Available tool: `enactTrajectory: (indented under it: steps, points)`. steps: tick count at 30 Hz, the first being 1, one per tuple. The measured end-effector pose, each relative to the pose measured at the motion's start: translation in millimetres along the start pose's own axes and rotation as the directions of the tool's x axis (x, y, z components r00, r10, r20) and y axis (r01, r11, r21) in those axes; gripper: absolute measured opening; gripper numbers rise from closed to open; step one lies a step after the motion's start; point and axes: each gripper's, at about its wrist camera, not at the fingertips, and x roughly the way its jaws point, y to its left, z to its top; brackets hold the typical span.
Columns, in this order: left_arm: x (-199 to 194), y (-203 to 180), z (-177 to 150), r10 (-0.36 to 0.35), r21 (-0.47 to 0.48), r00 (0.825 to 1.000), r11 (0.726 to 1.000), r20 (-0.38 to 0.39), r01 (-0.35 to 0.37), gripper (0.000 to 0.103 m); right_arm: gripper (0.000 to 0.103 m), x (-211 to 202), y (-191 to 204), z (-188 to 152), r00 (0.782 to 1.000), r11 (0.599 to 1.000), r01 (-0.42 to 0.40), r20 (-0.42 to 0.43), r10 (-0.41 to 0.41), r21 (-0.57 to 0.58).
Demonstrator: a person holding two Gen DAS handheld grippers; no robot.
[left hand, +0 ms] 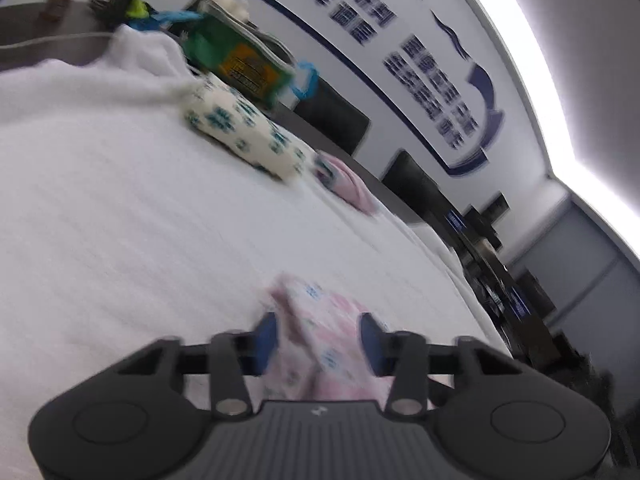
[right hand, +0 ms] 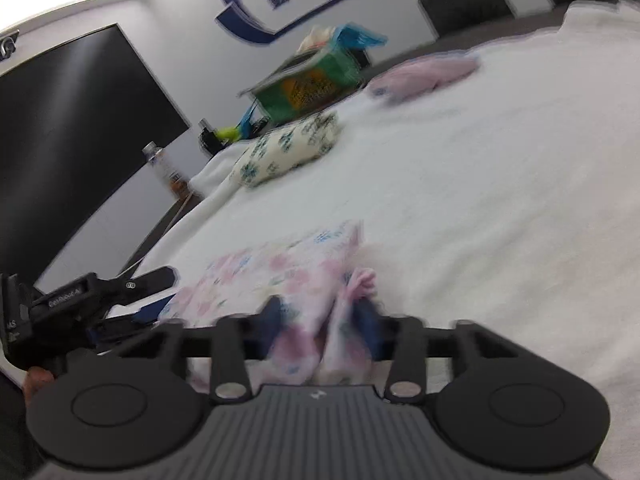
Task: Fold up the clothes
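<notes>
A pink floral garment (left hand: 320,308) lies on the white-covered surface (left hand: 120,200) right in front of both grippers. In the left wrist view my left gripper (left hand: 319,332) straddles one end of it, its blue pads apart with the cloth loose between them. In the right wrist view my right gripper (right hand: 319,314) has a bunched fold of the same garment (right hand: 272,272) pinched between its pads. The left gripper (right hand: 156,296) shows at the left of that view, at the garment's other end. Both views are blurred.
A folded cream cloth with teal flowers (left hand: 244,136) (right hand: 288,148) and a folded pink garment (left hand: 348,184) (right hand: 424,74) lie farther back. Behind them stands a green box (left hand: 240,60) (right hand: 312,84). A bottle (right hand: 164,168) and a large black screen (right hand: 72,128) are at the left.
</notes>
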Motion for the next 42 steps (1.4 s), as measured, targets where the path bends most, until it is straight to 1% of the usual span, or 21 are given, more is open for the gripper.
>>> enactTrajectory:
  steps: [3,4,5,6,12,13,15,18,19,20,21,22,23,24,28,30,32,34,36,39,42]
  points:
    - [7,-3,-7,0.013,0.020,1.000,1.000,-0.023,-0.013,0.028,0.031,9,-5,2,0.999,0.997,-0.046,-0.019,0.047,0.055]
    - [8,-3,-9,0.008,0.016,1.000,1.000,-0.026,-0.008,0.027,0.035,5,-7,3,0.999,0.997,-0.048,-0.006,0.049,0.066]
    - [9,-2,-9,0.004,0.008,1.000,1.000,-0.029,-0.004,0.027,0.046,-1,-8,4,0.999,0.996,-0.049,0.008,0.048,0.070]
    - [11,-1,-9,0.002,0.000,1.000,1.000,-0.031,-0.002,0.027,0.049,-7,-8,5,0.999,0.997,-0.047,0.019,0.046,0.065]
    - [17,-6,-11,0.006,0.024,0.999,1.000,-0.037,-0.005,0.025,0.048,-2,4,1,0.999,0.999,-0.034,-0.004,0.034,0.019]
    - [18,-7,-10,0.007,0.026,0.999,1.000,-0.041,-0.005,0.025,0.044,3,6,0,1.000,1.000,-0.028,-0.013,0.028,0.014]
    - [22,-6,-10,0.007,0.024,0.999,1.000,-0.049,-0.006,0.025,0.022,10,0,1,0.998,0.997,-0.052,-0.022,0.053,0.050]
    - [21,-4,-7,0.000,0.015,0.998,1.000,-0.057,0.001,0.026,0.020,14,-11,5,0.993,0.987,-0.105,-0.034,0.110,0.121]
    - [18,-3,-6,0.000,0.007,0.998,1.000,-0.057,0.000,0.032,0.020,15,-15,6,0.991,0.982,-0.122,-0.038,0.129,0.145]
    - [13,-1,-4,0.003,-0.006,0.999,1.000,-0.054,-0.003,0.045,0.023,14,-17,8,0.990,0.979,-0.130,-0.037,0.137,0.156]
    - [8,1,-1,0.002,-0.015,0.999,1.000,-0.048,-0.003,0.054,0.032,8,-16,9,0.993,0.984,-0.113,-0.028,0.118,0.135]
    - [4,2,0,-0.002,-0.016,0.999,1.000,-0.040,0.001,0.070,0.040,1,-15,10,0.995,0.989,-0.097,-0.018,0.099,0.114]
    - [1,2,2,-0.003,-0.009,0.999,1.000,-0.041,0.003,0.073,0.055,-4,-14,11,0.997,0.992,-0.079,-0.013,0.081,0.094]
    - [2,3,4,0.006,-0.002,0.998,1.000,-0.064,-0.006,0.073,0.062,-5,-12,11,0.998,0.995,-0.062,-0.022,0.063,0.073]
    - [10,-1,7,0.022,0.038,0.992,0.999,-0.124,-0.017,0.071,0.061,3,-10,10,0.996,0.999,-0.032,-0.077,0.035,0.037]
    - [15,-3,8,-0.006,0.036,0.989,0.999,-0.149,0.011,0.063,0.062,11,-8,11,0.994,0.998,-0.048,-0.097,0.051,0.034]
    - [23,-4,6,-0.038,0.006,0.980,0.999,-0.195,0.040,0.036,0.061,18,-4,12,0.991,0.997,-0.075,-0.108,0.077,0.031]
    - [28,-5,3,-0.041,-0.004,0.980,0.999,-0.196,0.041,0.032,0.046,24,-1,11,0.986,0.993,-0.111,-0.124,0.115,0.037]
    - [27,-2,3,-0.079,-0.041,0.979,0.997,-0.190,0.072,0.022,0.030,28,0,10,0.983,0.990,-0.131,-0.127,0.136,0.047]
    - [22,3,11,-0.150,-0.116,0.974,0.985,-0.170,0.131,0.017,0.020,26,-3,13,0.977,0.981,-0.173,-0.113,0.183,0.090]
    - [12,-11,28,-0.131,-0.082,0.981,0.989,-0.141,0.120,0.017,0.019,17,4,22,0.971,0.973,-0.215,-0.088,0.223,0.085]
